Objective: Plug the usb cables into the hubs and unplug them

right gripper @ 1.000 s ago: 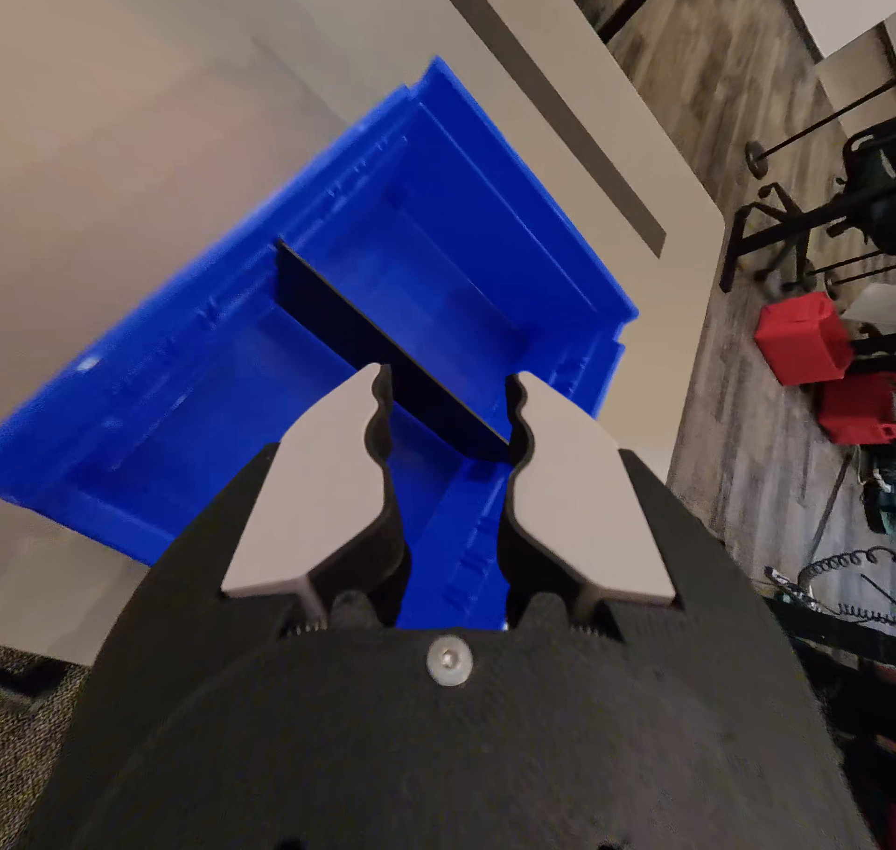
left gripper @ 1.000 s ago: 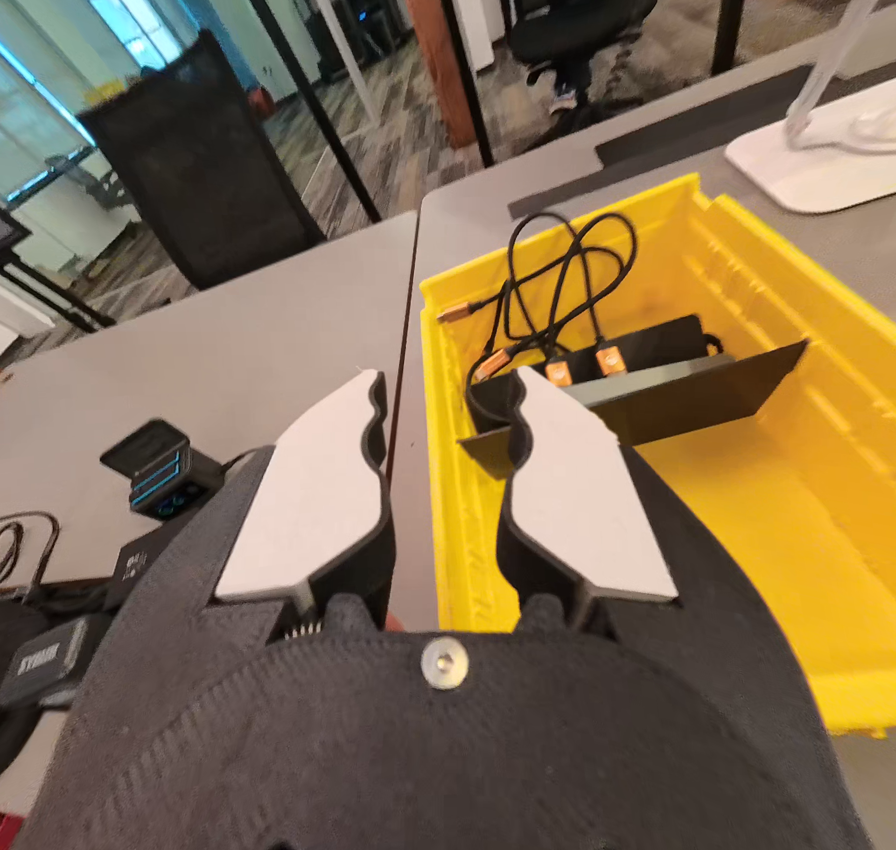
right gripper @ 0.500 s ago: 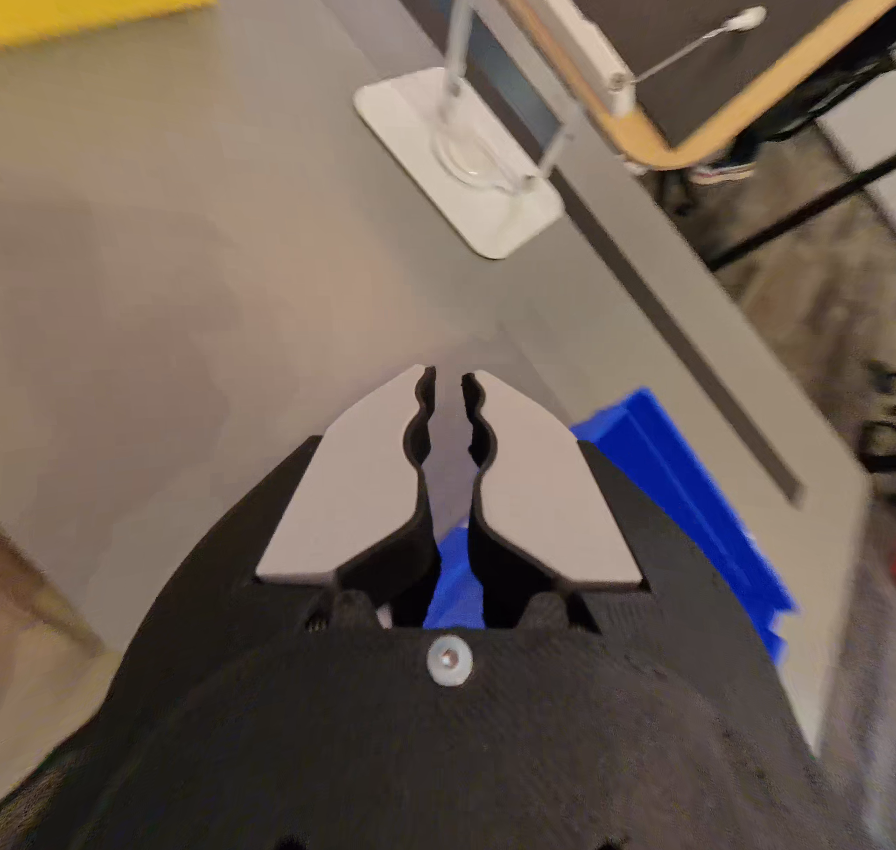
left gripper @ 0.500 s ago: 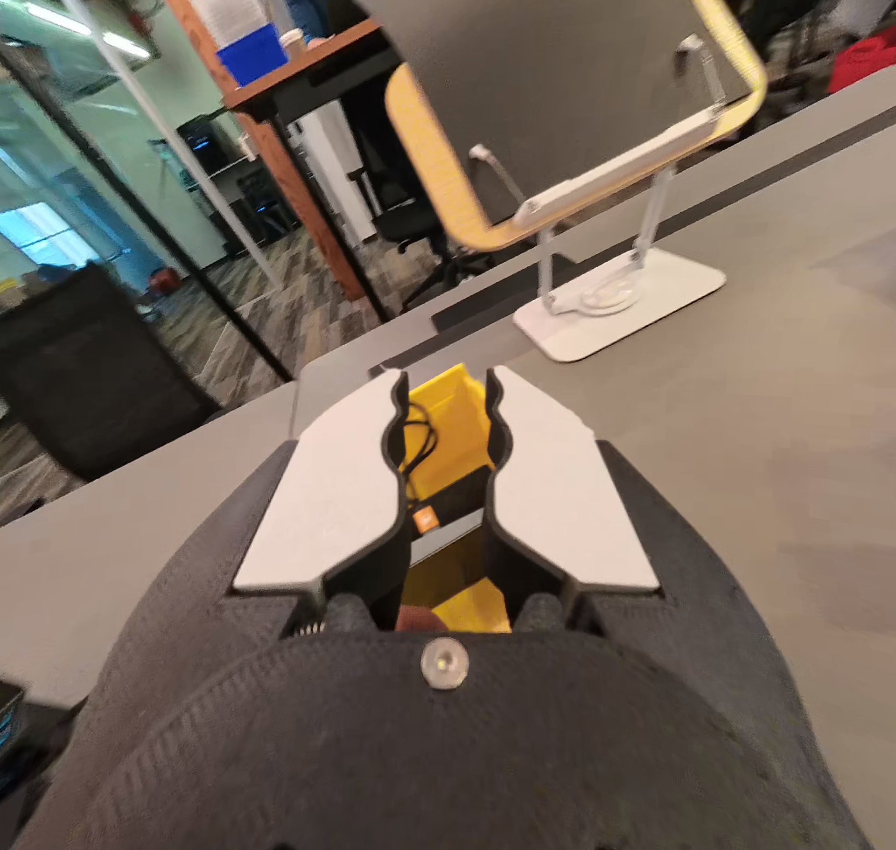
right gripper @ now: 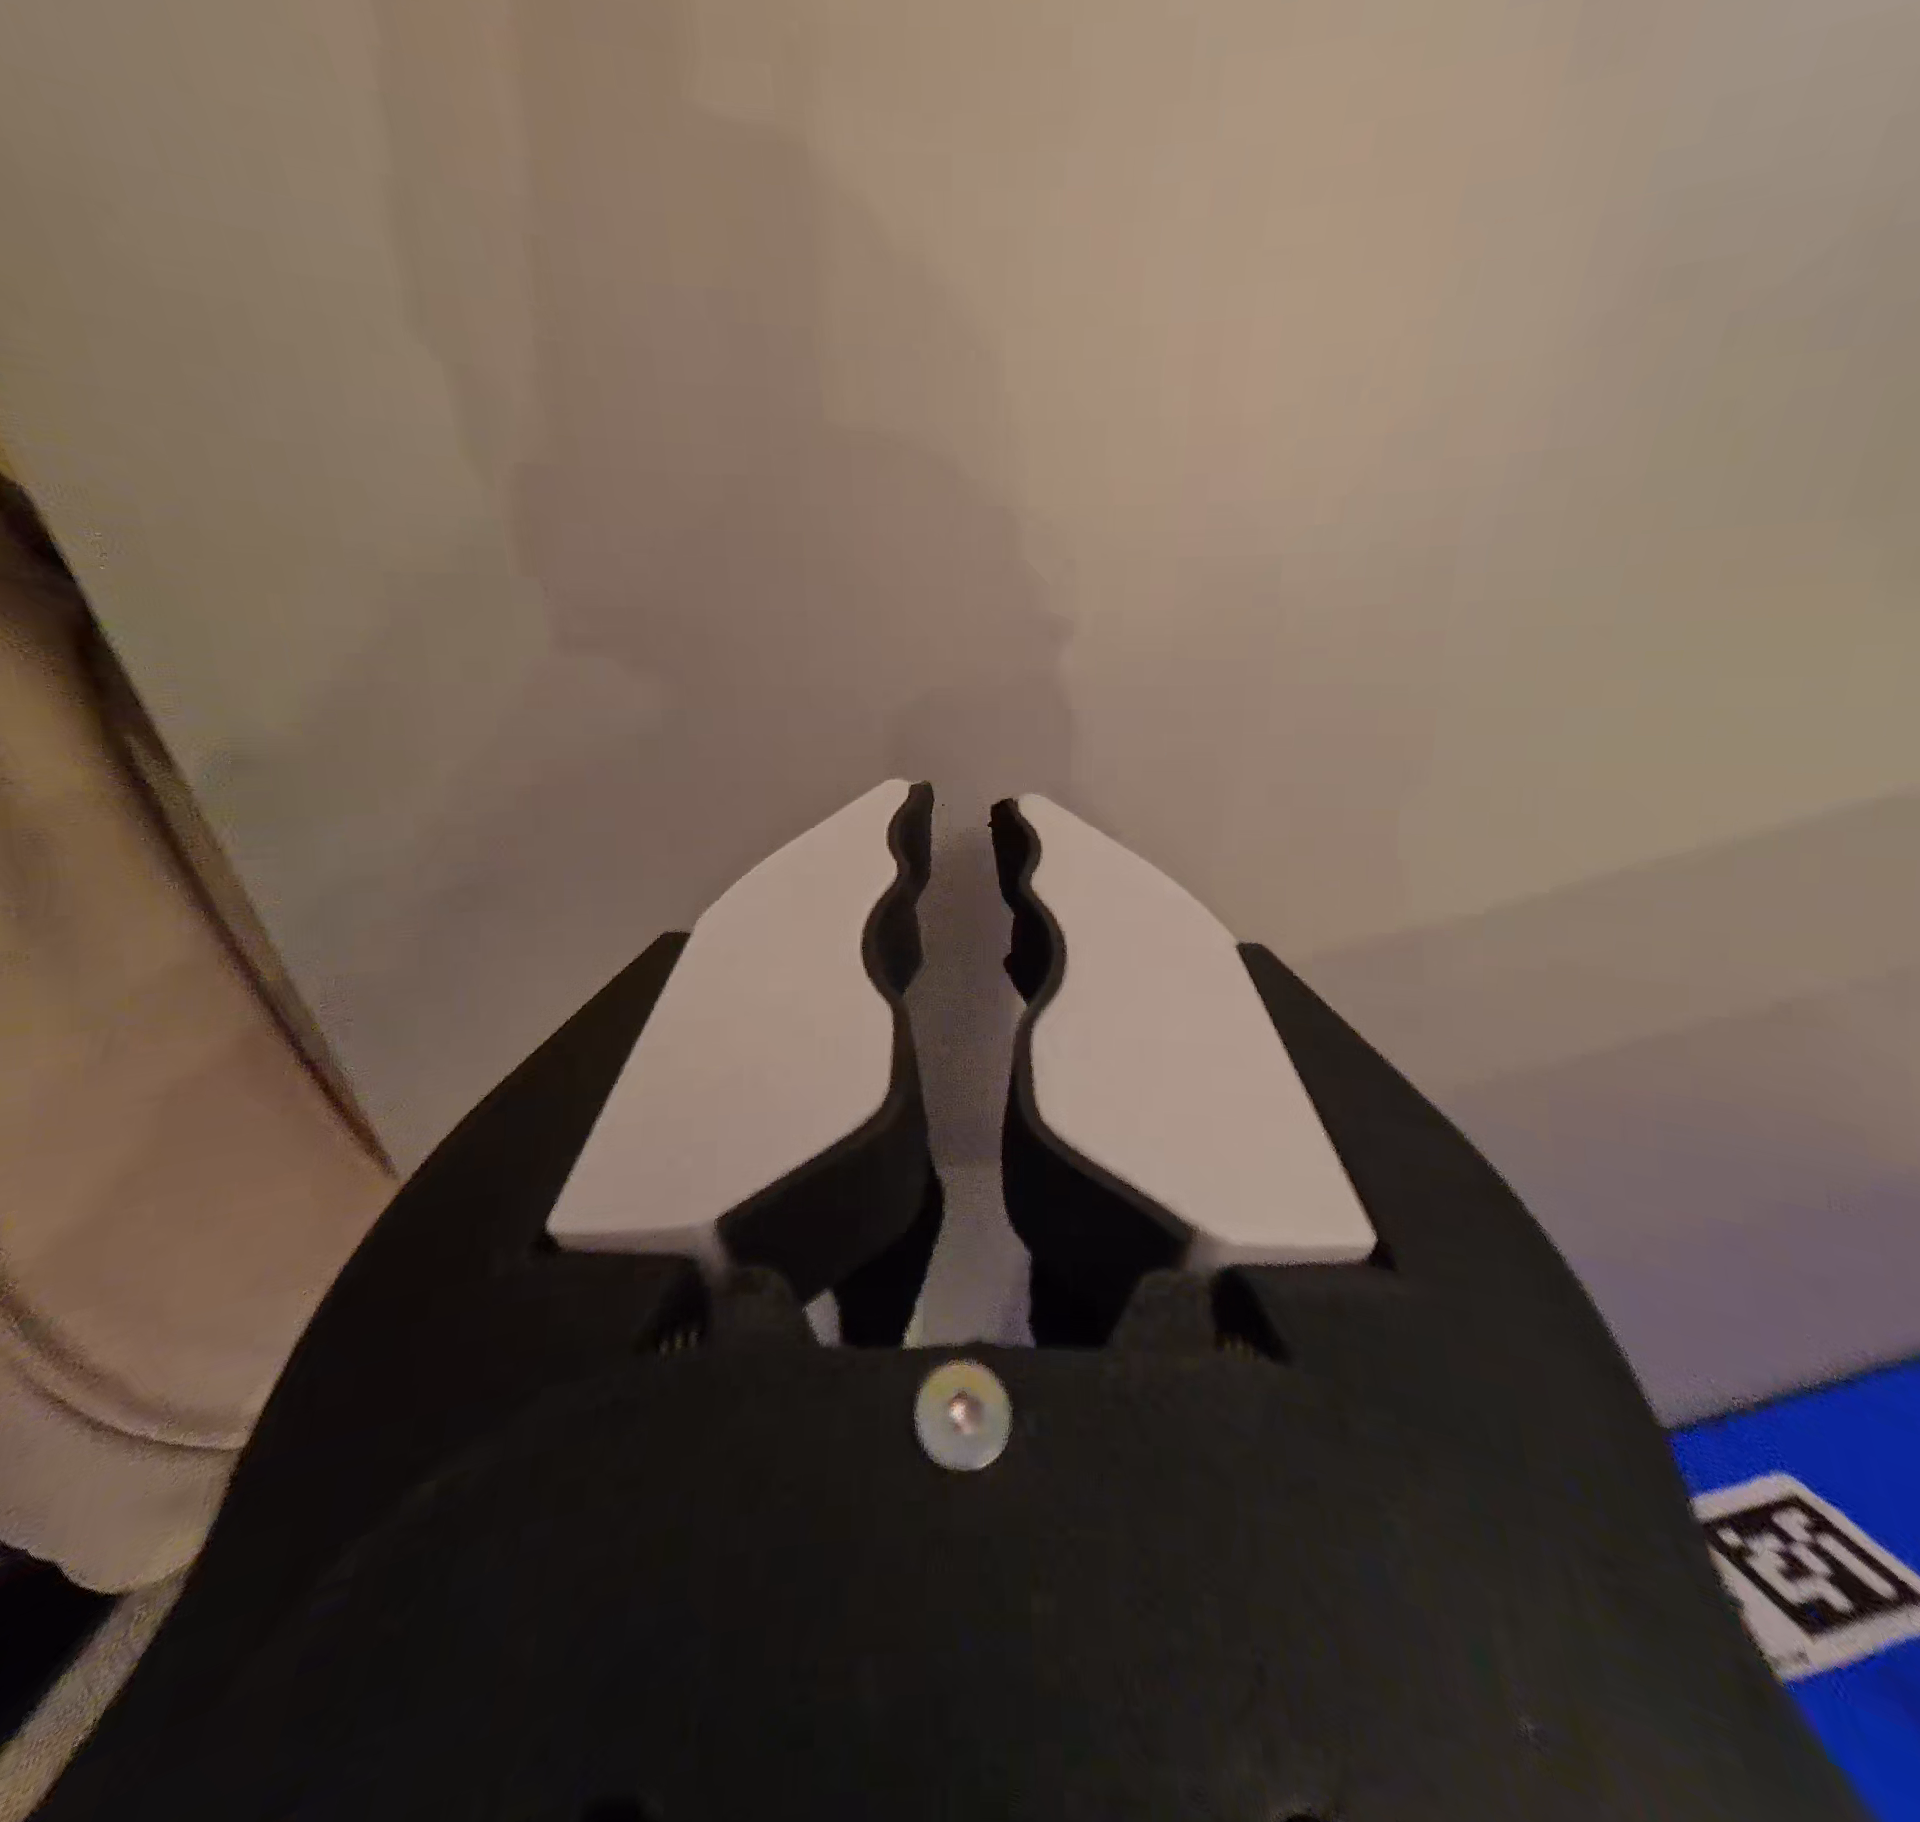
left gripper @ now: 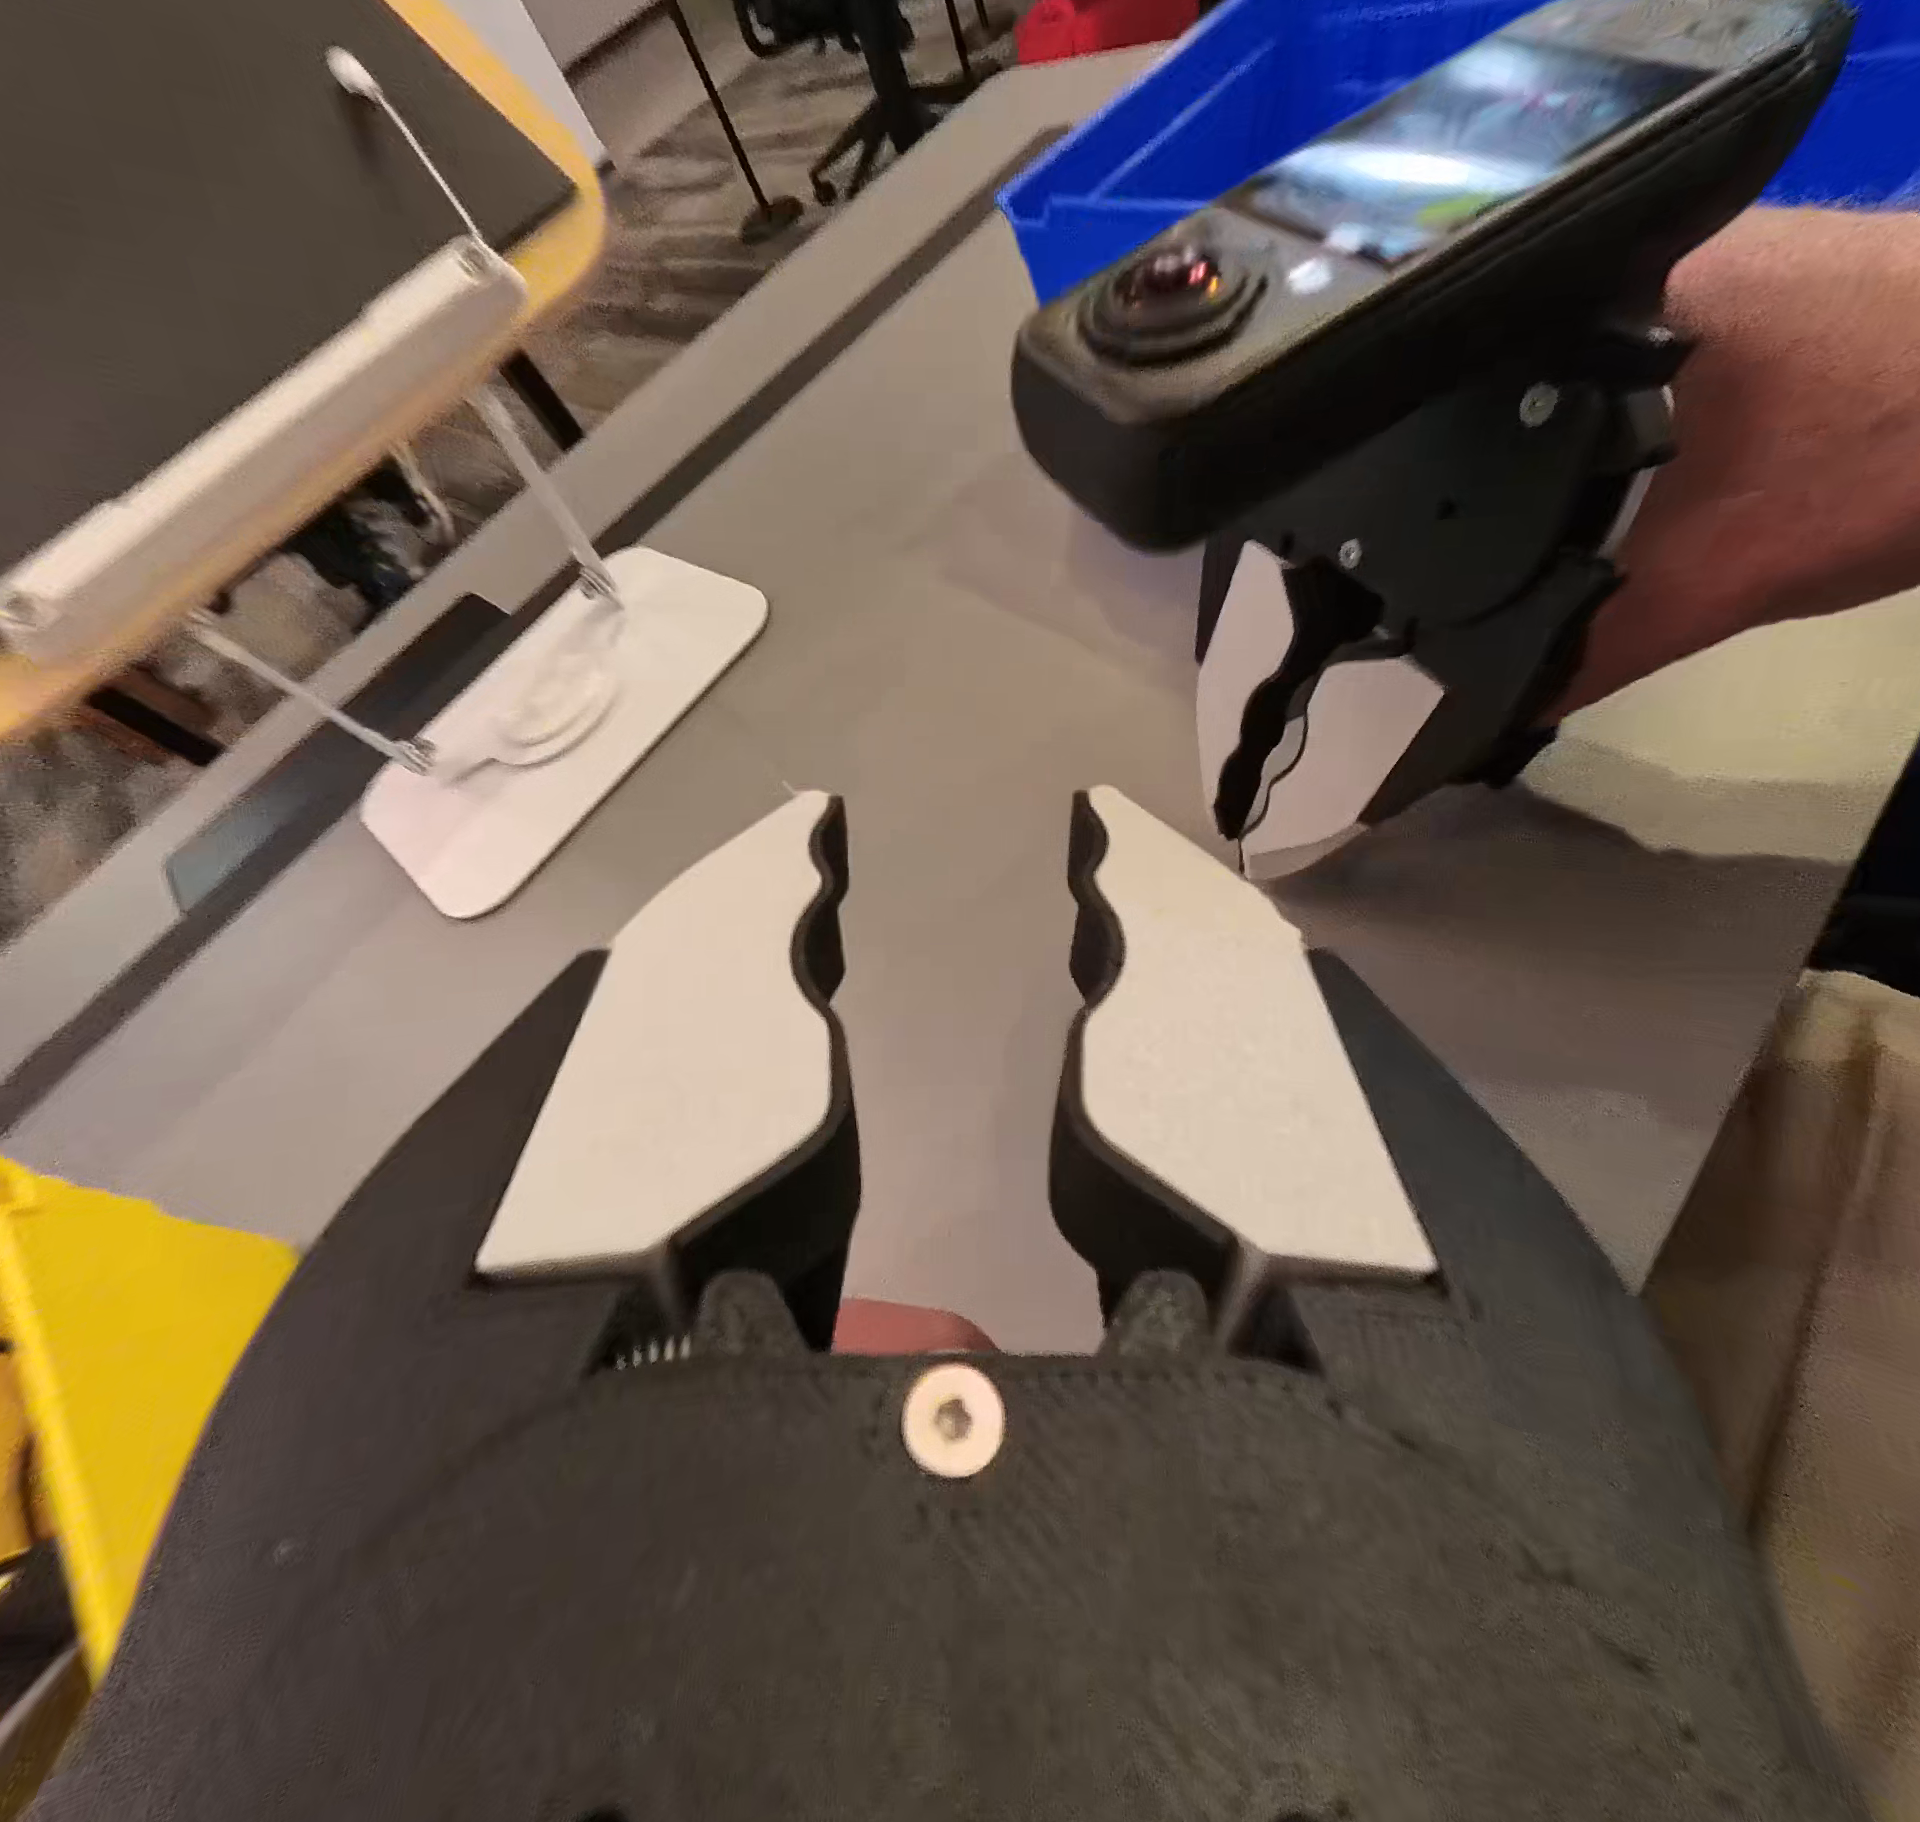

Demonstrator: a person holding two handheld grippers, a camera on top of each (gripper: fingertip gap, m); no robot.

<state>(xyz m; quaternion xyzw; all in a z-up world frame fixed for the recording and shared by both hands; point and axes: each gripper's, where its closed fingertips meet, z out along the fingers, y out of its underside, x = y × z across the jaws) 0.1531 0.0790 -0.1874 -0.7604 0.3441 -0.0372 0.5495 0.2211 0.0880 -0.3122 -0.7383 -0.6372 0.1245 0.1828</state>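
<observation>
While the left gripper (left gripper: 954, 816) hovers over the bare grey tabletop (left gripper: 935, 629), its two white-faced fingers stand well apart and hold nothing; only table surface shows between them. Ahead and to its right, the right gripper (left gripper: 1242, 816) points down toward the table, carried by a person's hand (left gripper: 1808, 442), with a black camera unit (left gripper: 1403, 245) mounted on top. Its jaws are nearly together, with only a thin gap at the tips, and nothing is held between them. In the right wrist view the right gripper (right gripper: 961, 801) shows the same narrow slit over plain tabletop (right gripper: 1039, 318), with its shadow cast just ahead.

Behind the right gripper, farther along the table, lies a blue bin (left gripper: 1247, 110); a corner of the blue bin (right gripper: 1860, 1460) bearing a black-and-white marker tag (right gripper: 1808, 1575) also appears at the lower right of the right wrist view. At the lower left of the left gripper, a corner of a yellow bin (left gripper: 94, 1357) is visible. Ahead and to the left stands a white-based stand (left gripper: 582, 712) carrying a dark panel with a yellow rim (left gripper: 208, 110). No USB cable or hub is visible in either view, so their location cannot be told. Beige cloth (right gripper: 114, 1045) fills the left edge of the right wrist view.
</observation>
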